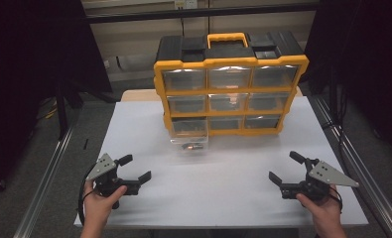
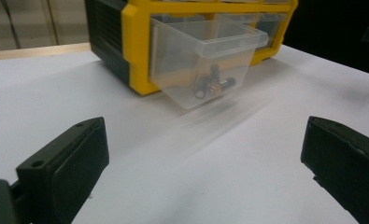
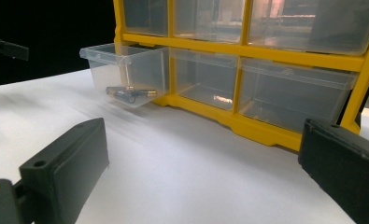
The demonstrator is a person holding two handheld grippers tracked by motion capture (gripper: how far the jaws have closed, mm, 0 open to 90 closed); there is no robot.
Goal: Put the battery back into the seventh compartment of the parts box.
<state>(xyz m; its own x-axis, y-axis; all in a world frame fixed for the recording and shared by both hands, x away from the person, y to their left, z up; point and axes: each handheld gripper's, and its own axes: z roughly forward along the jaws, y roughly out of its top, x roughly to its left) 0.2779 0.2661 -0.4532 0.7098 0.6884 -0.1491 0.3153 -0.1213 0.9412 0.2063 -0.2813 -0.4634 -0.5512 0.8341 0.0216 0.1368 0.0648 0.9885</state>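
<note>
Drawer (image 1: 189, 140), clear, bottom-left of yellow organizer (image 1: 229, 89), pulled out, small metal parts (image 2: 213, 86) inside.
L gripper (image 1: 133, 168) jaws wide open, empty, well short of drawer; R gripper (image 1: 287, 167) open, empty, apart.

Black jaws are spread wide over the table (image 3: 182, 177); a drawer (image 3: 126, 74) with batteries (image 3: 128, 93) is pulled out of the yellow organizer (image 3: 247, 123).

surface: white table (image 1: 233, 198) | on it: yellow drawer organizer (image 1: 230, 91)
</note>
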